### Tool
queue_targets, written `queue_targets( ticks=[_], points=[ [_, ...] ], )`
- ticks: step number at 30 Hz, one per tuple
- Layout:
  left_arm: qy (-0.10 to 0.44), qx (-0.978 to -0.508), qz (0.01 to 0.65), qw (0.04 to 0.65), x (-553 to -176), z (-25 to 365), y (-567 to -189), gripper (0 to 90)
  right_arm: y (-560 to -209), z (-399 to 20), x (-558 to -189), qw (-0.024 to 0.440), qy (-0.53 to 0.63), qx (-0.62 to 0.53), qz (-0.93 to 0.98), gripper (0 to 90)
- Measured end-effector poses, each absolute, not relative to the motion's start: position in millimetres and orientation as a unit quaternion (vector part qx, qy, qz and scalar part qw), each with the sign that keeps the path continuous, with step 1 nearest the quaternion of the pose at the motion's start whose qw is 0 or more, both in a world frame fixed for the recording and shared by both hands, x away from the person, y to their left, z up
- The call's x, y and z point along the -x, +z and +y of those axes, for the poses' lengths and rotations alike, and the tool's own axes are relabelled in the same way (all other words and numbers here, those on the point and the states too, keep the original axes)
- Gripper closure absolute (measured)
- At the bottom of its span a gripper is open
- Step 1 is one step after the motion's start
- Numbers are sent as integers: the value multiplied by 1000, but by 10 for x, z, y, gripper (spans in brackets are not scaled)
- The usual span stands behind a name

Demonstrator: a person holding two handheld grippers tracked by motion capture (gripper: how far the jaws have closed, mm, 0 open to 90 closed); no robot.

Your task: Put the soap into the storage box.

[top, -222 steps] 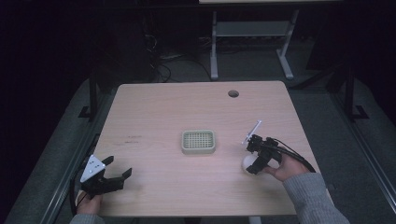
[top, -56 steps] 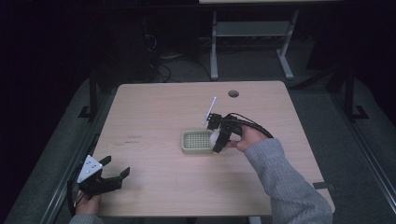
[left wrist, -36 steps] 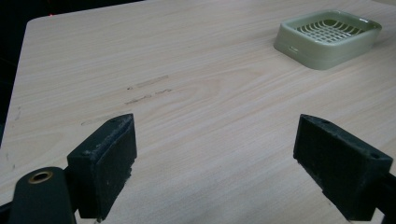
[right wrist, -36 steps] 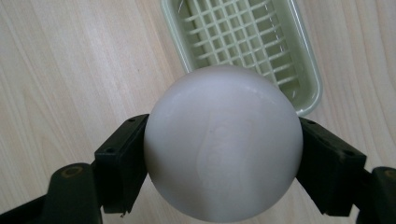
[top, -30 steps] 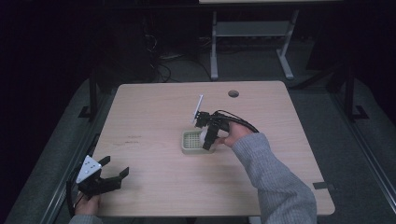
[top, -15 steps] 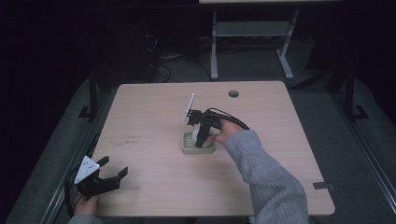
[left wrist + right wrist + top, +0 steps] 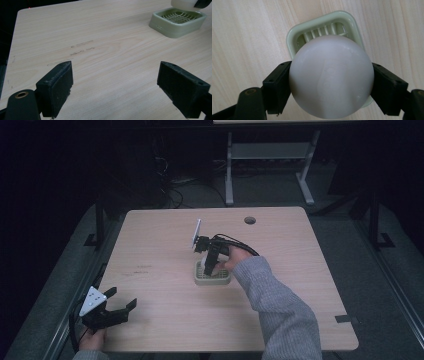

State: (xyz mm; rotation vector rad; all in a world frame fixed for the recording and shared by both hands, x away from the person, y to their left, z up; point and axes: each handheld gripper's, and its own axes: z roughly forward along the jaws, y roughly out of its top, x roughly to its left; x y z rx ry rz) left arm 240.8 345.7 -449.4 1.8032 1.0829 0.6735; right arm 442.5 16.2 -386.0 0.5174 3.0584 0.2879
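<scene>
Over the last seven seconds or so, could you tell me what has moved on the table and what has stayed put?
The right gripper, shut on the white round object, carried it from the table's right side leftward to just above the green slatted dish. The dish has not moved, and the left gripper stays open at the near left corner.

the counter (image 7: 165, 245) is a pale wood-grain top with rounded corners, and a round cable hole (image 7: 249, 220) sits near its far edge, right of the middle. a few faint dark scuff marks (image 7: 82, 47) streak the wood on the left half. one thing lies directly on it: a pale green, square-ish soap dish (image 7: 219, 279) with a slotted grid floor, standing flat near the middle, well apart from every edge. a small dark patch (image 7: 344, 318) marks the near right corner.
</scene>
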Motion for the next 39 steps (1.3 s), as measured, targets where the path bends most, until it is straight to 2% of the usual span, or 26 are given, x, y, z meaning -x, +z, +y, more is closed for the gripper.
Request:
queue_targets(
  ticks=[39],
  points=[
    [275, -730, 436, 448, -2390, 3468, -4489, 129, -4068, 188, -4494, 21, 71, -170, 983, 234]
  ],
)
